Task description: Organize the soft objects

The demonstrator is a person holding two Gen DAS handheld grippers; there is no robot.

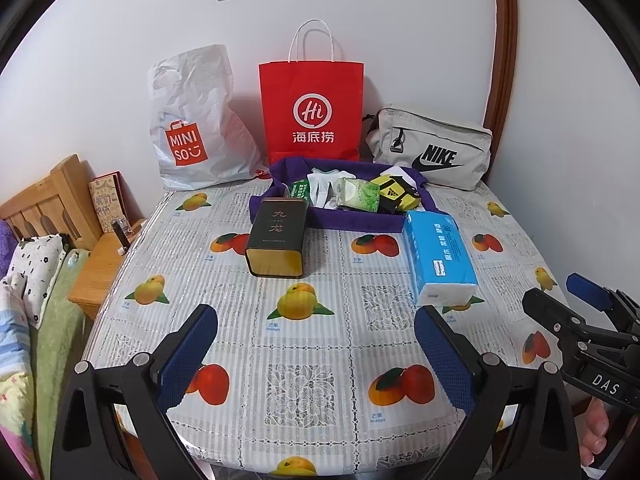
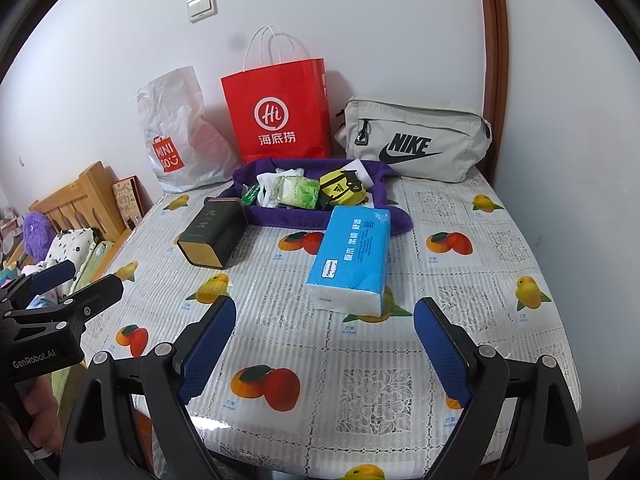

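Round table (image 2: 500, 248) under a fruit-print cover, backed by a red Haidilao paper bag (image 2: 280, 108), a white Miniso plastic bag (image 2: 176, 128) and a grey Nike pouch (image 2: 416, 140) along the wall. Next in size, purple fabric tray (image 2: 320, 216) already holding small soft packs, with a blue tissue pack (image 2: 352, 256) lying just in front of its near edge and a dark tin (image 2: 214, 236) on its side to the left. Left hand-held gripper (image 1: 316, 344) and right hand-held gripper (image 2: 324, 340) both spread wide, gripping nothing, hovering over the near table. Probably best to take the tissue pack across its narrow width with the right, squeeze lightly to avoid crushing, lift clear of the tray wall, and skip the tin as hard.
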